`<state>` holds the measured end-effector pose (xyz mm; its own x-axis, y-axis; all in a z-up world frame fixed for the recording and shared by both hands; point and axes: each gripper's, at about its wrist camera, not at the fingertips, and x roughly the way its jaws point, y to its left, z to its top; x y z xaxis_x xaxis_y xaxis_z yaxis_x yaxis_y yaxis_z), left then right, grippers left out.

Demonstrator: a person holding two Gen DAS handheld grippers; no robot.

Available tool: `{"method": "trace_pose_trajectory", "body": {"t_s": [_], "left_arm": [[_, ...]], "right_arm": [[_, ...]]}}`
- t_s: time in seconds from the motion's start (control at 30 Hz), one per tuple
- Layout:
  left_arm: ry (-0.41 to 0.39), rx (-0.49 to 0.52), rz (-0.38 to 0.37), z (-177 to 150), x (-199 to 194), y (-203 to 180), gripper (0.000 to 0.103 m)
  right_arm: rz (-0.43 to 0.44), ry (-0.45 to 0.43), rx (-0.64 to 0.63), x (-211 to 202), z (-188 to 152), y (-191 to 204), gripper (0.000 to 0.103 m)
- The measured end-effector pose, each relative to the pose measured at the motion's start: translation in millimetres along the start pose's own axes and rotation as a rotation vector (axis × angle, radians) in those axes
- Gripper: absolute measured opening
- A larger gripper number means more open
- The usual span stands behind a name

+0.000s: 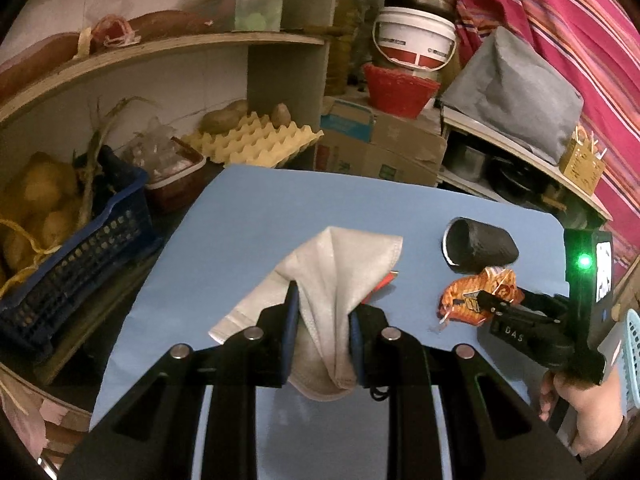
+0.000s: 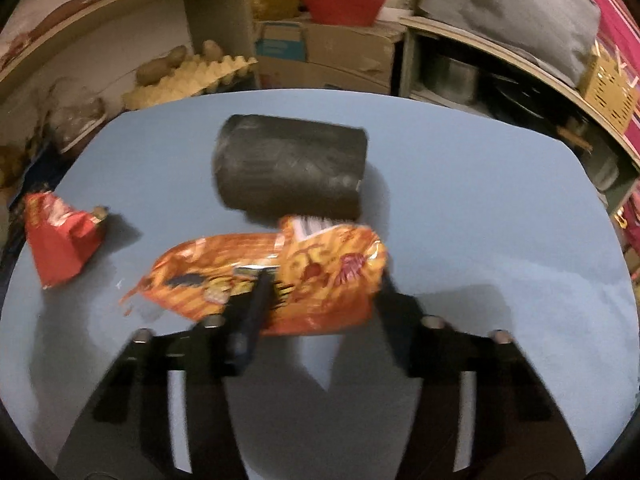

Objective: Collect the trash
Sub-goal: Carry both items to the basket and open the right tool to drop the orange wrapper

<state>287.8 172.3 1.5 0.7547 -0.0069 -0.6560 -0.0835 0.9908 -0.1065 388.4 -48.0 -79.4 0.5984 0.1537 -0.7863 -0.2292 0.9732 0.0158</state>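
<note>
I have 2 grippers at work over the blue surface [image 2: 500, 240]. My left gripper [image 1: 323, 330] is clamped on a white cloth bag [image 1: 328, 268], lifted so that its folds drape forward over the surface; I take this bag to be where the trash goes, though I cannot see whether anything is inside it. My right gripper [image 2: 316, 300] is at the orange snack wrapper [image 2: 280, 276], which lies just in front of the black roll [image 2: 290, 168] that rests on its side near the middle of the surface. The wrapper sits between the jaws and looks bunched up against the near finger, so I judge the grip is on, but the far finger is hidden behind the foil and the picture is blurred. A second piece of trash, the red wrapper [image 2: 60, 236], lies to the left of the black roll and well apart from it, next to the bag. As I judge it, the job is at an early-to-middle stage: the orange wrapper has to be carried to the bag and dropped in, then the red wrapper fetched. Whether the black roll counts as trash I cannot tell.
</note>
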Motion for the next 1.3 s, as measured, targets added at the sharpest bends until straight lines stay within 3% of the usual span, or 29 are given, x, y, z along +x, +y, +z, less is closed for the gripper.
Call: {"method": "trace_pose_trajectory", "body": {"t_s": [0.03,0.1,0.3,0.53,0.9,1.3], "left_arm": [[-0.002,0.003,0.002,0,-1,-2,0.023],[-0.005,0.004,0.000,1,-2,-4,0.023],[-0.014,0.012,-0.002,0,-7,-15,0.023],[-0.026,0.023,-0.038,2,-16,-41,0.023],[-0.019,0.134,-0.121,-14,-23,-123,0.023],[-0.024,0.217,-0.230,-44,-32,-240,0.023]], "right_arm": [[0.004,-0.003,-0.005,-1,-1,2,0.026],[-0.002,-0.012,-0.021,-5,-5,4,0.003],[-0.004,-0.037,-0.043,-25,-23,-8,0.002],[-0.042,-0.081,0.000,-79,-52,-62,0.002],[-0.137,-0.190,0.141,-184,-119,-173,0.002],[-0.169,-0.303,0.304,-256,-165,-273,0.002]]}}
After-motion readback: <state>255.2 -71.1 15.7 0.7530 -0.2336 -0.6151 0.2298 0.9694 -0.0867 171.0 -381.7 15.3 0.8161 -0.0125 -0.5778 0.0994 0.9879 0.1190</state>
